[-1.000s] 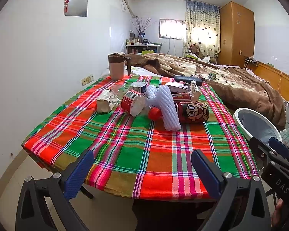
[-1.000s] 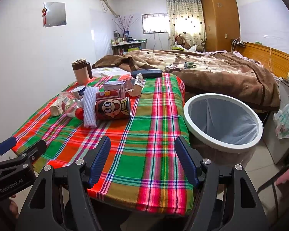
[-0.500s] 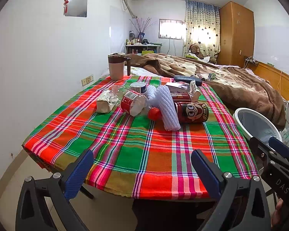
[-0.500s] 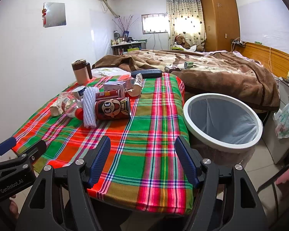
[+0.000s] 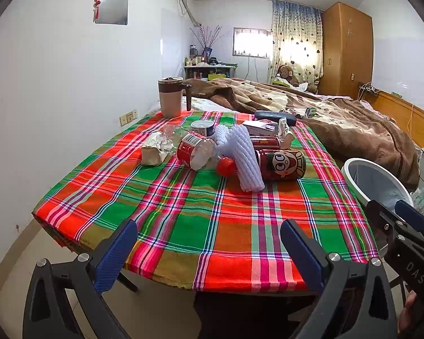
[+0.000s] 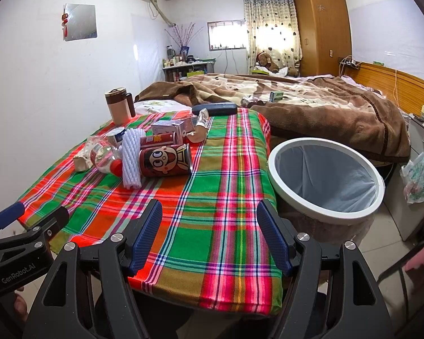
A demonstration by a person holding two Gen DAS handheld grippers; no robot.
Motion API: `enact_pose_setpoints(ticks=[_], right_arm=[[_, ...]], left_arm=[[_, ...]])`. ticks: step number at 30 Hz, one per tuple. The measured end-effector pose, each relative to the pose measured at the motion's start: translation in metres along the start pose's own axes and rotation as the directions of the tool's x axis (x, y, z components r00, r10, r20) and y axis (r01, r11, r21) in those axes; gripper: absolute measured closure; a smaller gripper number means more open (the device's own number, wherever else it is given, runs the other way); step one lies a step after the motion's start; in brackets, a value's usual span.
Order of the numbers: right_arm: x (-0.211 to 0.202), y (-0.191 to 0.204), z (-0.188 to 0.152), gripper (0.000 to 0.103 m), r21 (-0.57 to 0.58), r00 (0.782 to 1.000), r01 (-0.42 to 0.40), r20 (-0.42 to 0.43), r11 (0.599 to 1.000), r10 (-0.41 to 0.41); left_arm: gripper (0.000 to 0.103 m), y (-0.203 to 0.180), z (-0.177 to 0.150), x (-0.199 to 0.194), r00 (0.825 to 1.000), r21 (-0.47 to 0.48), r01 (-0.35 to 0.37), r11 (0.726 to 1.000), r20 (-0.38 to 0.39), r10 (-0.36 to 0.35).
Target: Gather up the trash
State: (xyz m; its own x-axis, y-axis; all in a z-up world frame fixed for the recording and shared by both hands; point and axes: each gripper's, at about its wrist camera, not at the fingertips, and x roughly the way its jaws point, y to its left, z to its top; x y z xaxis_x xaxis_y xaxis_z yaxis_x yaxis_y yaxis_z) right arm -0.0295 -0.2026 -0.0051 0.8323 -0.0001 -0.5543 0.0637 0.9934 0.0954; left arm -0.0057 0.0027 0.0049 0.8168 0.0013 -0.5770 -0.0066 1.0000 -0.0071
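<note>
The left hand-held gripper (image 5: 206, 251) hangs at the near edge of the worktop (image 5: 212, 226), its blue fingers wide apart and holding nothing. The right hand-held gripper (image 6: 212, 234) sits at the same near edge, further right, also spread wide and empty. The trash lies well apart from both, on the far half of the plaid cloth: a red cartoon can (image 5: 281, 165) on its side, a white foam net sleeve (image 5: 244, 158) leaning across it, a clear bottle with a red cap (image 5: 203, 155), a crumpled paper wad (image 5: 154, 152), a small carton (image 5: 261, 127) and a second red can (image 5: 264, 142) behind. A lidded mug (image 5: 171, 96) stands at the far left corner.

The white bin (image 6: 325, 178) stands just beside the worktop's right edge — the right wrist view shows its whole rim and liner, while the left view catches only part of it. Each view shows the other gripper at its margin.
</note>
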Motion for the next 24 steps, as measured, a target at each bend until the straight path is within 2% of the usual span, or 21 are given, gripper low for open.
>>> enact_pose_setpoints(ticks=[24], right_arm=[[0.0001, 0.0003, -0.0002, 0.032, -0.004, 1.000, -0.005, -0.003, 1.000, 0.005]], left_arm=[[0.000, 0.0005, -0.0005, 0.0012, 1.000, 0.000, -0.003, 1.000, -0.003, 0.003]])
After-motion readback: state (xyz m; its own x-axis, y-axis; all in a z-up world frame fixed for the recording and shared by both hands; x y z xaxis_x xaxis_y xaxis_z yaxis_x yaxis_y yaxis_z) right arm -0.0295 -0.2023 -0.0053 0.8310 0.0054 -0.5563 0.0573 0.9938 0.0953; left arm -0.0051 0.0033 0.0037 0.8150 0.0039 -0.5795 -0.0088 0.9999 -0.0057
